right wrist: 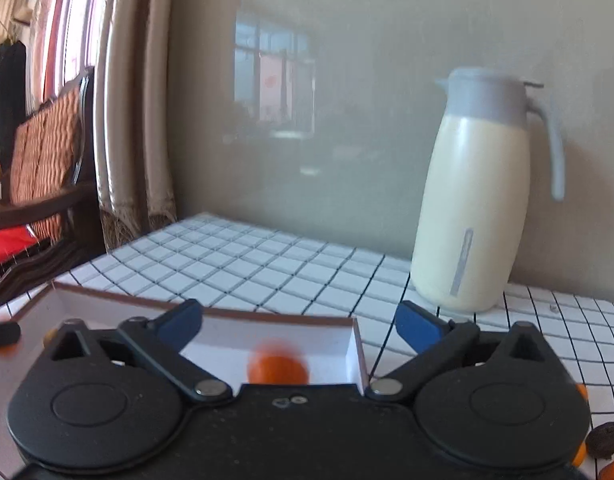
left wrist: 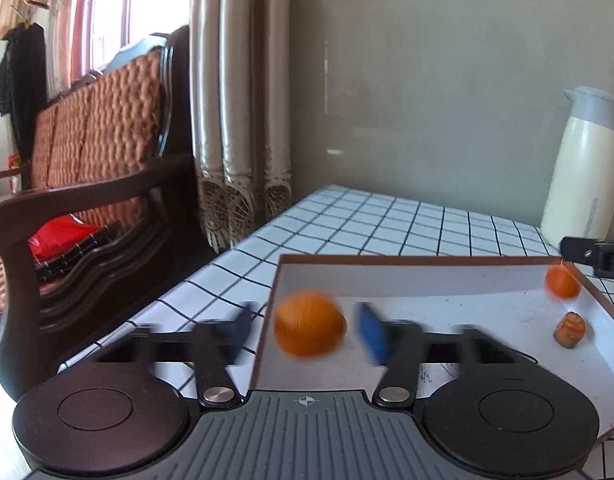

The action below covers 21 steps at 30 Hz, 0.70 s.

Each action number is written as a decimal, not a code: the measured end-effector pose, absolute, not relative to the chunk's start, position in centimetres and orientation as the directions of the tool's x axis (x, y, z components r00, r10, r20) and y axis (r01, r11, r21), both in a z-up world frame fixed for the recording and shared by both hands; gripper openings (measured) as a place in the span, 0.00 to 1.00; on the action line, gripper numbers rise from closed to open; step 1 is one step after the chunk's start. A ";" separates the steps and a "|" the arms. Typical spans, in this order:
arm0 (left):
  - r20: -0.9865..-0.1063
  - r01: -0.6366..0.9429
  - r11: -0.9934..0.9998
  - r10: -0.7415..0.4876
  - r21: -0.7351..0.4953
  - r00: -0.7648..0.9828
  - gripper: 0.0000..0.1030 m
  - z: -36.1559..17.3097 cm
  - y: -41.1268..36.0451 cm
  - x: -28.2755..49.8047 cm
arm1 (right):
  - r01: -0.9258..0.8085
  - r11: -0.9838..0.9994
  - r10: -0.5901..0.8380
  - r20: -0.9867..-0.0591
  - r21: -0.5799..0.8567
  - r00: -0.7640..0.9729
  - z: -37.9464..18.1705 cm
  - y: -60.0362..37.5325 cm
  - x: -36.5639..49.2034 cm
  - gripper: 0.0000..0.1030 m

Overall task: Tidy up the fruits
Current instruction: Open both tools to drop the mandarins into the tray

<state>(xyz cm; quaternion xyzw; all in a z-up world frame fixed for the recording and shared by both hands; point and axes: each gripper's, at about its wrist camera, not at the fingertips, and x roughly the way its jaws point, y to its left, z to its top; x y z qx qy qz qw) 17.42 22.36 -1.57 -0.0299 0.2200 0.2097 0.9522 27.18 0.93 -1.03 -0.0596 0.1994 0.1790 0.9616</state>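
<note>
Orange fruit (left wrist: 309, 323) blurring between spread fingers of left gripper (left wrist: 307, 330), apart from both pads, above near corner of white tray (left wrist: 447, 276). Second orange (left wrist: 562, 282) and small brown fruit (left wrist: 569, 330) sitting at tray's far right side. Right gripper (right wrist: 300, 328) gaping wide, gripping nothing, hanging over tray end. Cream thermos jug (right wrist: 473, 208) standing on checked tablecloth (right wrist: 267, 268). Only right view showing dark wrinkled fruit (right wrist: 606, 445) lying outside tray. Only left view showing wooden armchair (left wrist: 87, 184).

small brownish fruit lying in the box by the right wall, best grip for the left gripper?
Take the small brownish fruit across its ridged middle, from above. It lies close to the box wall, so a side approach would likely hit the wall. Left gripper is open, with a blurred orange between its fingers.
</note>
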 end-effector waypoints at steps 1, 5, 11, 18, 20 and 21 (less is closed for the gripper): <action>-0.406 -0.420 0.907 0.398 0.038 0.823 0.90 -1.4 22.1 17.1 | -0.370 0.928 0.320 -0.417 -0.041 0.851 -1.0 0.9 27.3 0.91; -0.370 -0.436 0.899 0.419 0.043 0.829 0.93 -1.0 21.9 16.8 | -0.365 0.931 0.318 -0.424 -0.031 0.848 -1.3 0.7 27.4 0.91; -0.378 -0.439 0.897 0.424 0.050 0.823 1.00 -1.2 22.0 17.0 | -0.370 0.929 0.323 -0.433 -0.028 0.842 -1.5 0.9 27.4 0.92; -0.386 -0.444 0.895 0.425 0.043 0.819 1.00 -1.4 22.3 16.9 | -0.375 0.927 0.330 -0.433 -0.021 0.839 -1.4 1.1 27.1 0.92; -0.386 -0.446 0.894 0.424 0.036 0.819 1.00 -1.3 22.3 16.8 | -0.376 0.927 0.332 -0.430 -0.019 0.840 -1.4 1.0 27.0 0.92; -0.385 -0.446 0.894 0.423 0.031 0.820 1.00 -1.3 22.3 16.7 | -0.377 0.926 0.333 -0.430 -0.019 0.840 -1.4 1.0 26.8 0.93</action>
